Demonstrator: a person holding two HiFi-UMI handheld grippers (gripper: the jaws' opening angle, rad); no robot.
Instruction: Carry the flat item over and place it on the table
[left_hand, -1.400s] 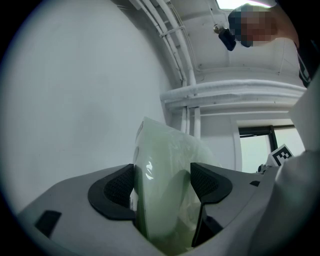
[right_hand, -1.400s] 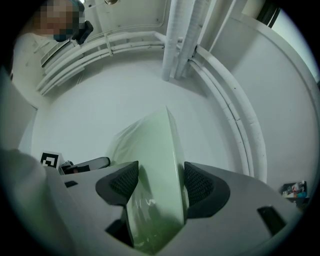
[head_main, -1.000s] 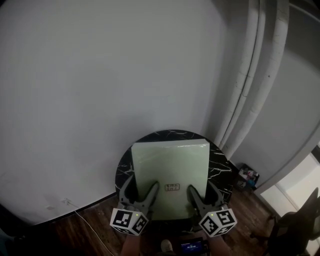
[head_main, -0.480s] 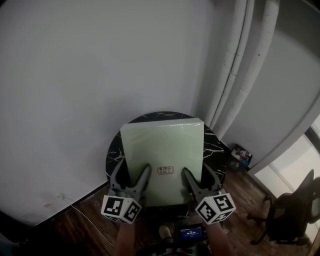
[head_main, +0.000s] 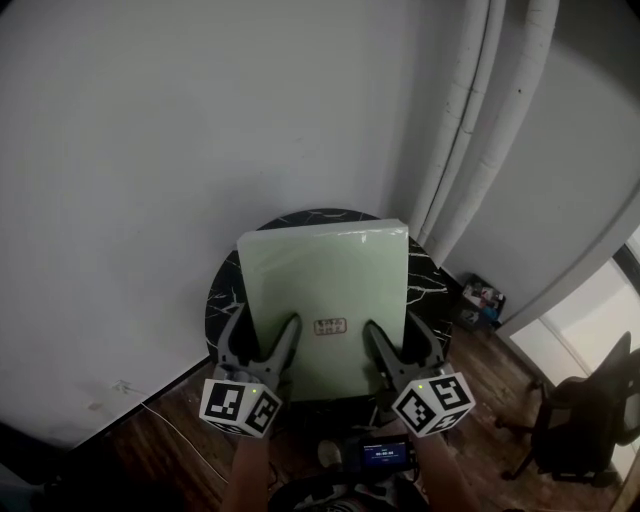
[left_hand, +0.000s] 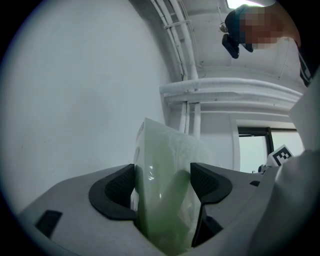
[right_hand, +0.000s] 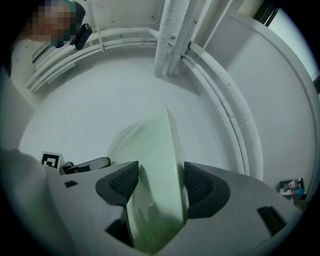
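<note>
Box (head_main: 325, 285) is clamped at its 6 o'clock edge by left gripper (head_main: 262, 338) and right gripper (head_main: 398, 342), over table (head_main: 220, 295). Slip or tilt is risked if lowered unevenly, wrap looking slick

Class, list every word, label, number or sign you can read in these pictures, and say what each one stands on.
No text here can be read.
On the green flat item, a small red label: too small to read.
Below the tools, a lit screen: blurred, unreadable.
On the left tool and right tool, the cubes: black-and-white square patterns only, no letters or numbers.
</note>
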